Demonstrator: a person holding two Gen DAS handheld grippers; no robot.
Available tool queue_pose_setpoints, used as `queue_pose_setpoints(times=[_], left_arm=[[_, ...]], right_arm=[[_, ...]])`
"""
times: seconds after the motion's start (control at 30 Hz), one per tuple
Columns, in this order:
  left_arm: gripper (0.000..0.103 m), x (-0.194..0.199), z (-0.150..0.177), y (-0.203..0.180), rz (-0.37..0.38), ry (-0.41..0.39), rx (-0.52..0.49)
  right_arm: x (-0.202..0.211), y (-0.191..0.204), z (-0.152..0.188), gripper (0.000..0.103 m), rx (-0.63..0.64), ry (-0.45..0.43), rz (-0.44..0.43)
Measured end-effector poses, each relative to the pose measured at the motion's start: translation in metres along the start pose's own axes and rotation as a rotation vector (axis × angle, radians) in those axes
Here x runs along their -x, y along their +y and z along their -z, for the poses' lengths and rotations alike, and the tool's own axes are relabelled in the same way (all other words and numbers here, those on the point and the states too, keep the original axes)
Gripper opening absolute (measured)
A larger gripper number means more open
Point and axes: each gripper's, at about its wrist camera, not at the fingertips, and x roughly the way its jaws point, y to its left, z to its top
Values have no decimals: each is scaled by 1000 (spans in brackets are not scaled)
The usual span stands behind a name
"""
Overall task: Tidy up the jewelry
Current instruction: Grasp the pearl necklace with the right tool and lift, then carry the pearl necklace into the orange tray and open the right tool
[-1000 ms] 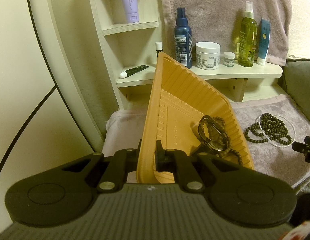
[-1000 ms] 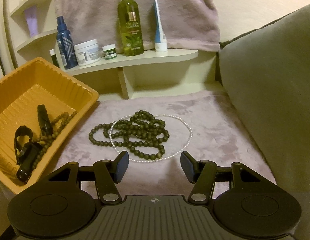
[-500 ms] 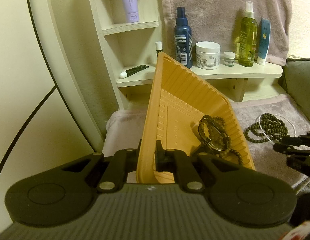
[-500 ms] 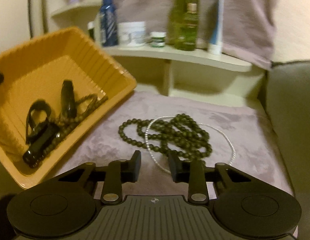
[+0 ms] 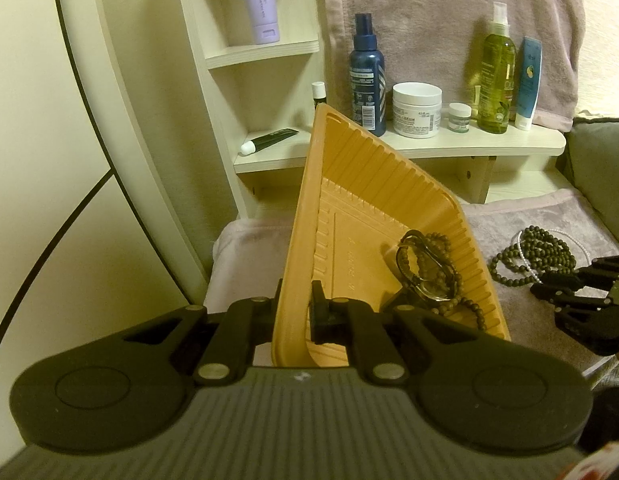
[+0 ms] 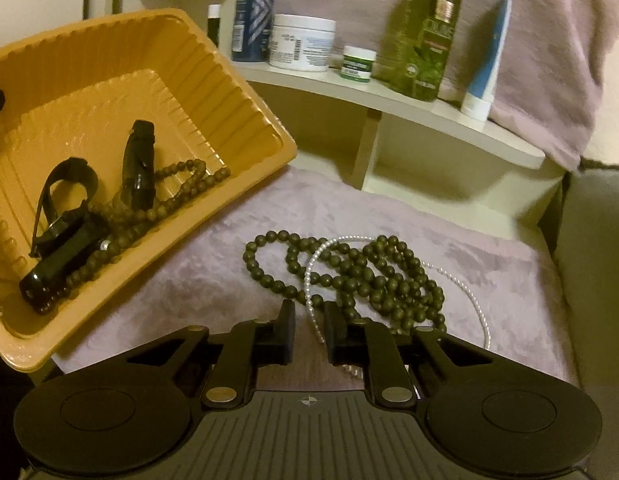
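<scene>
Left gripper point(image 5: 295, 304) clamps the near rim of the orange tray point(image 5: 373, 184), tilted up; right gripper point(image 6: 309, 328) closes around the pearl strand point(image 6: 309, 280).

The tray's right edge rests on the mauve plush cloth point(image 6: 213, 256), its far corner close under the shelf point(image 5: 469, 142) of bottles. A watch point(image 6: 65, 216) and a bead string point(image 6: 177, 188) lie against the tray's low wall. Right of the tray, on open cloth, the dark bead necklace point(image 6: 373, 272) tangles with the pearl strand; the right jaws have just been narrowing, the strand between them, pads not visibly pressing. A grey cushion point(image 6: 597, 264) bounds the right.
</scene>
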Motion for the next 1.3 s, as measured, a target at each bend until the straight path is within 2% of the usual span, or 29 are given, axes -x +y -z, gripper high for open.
queue_pose_setpoints(times=[0.17, 0.43, 0.77, 1.07, 1.3], left_arm=[[7, 0, 0, 0, -1, 0, 0], [7, 0, 0, 0, 0, -1, -1], [8, 0, 0, 0, -1, 0, -2], [8, 0, -1, 0, -1, -1, -2], [8, 0, -2, 1, -1, -2, -3]], right_arm=[[1, 2, 1, 3, 23, 11, -16], [23, -5, 0, 2, -3, -68, -9], [60, -48, -40, 2, -85, -223, 64], [88, -85, -66, 2, -107, -307, 116], [109, -91, -85, 2, -83, -369, 118]])
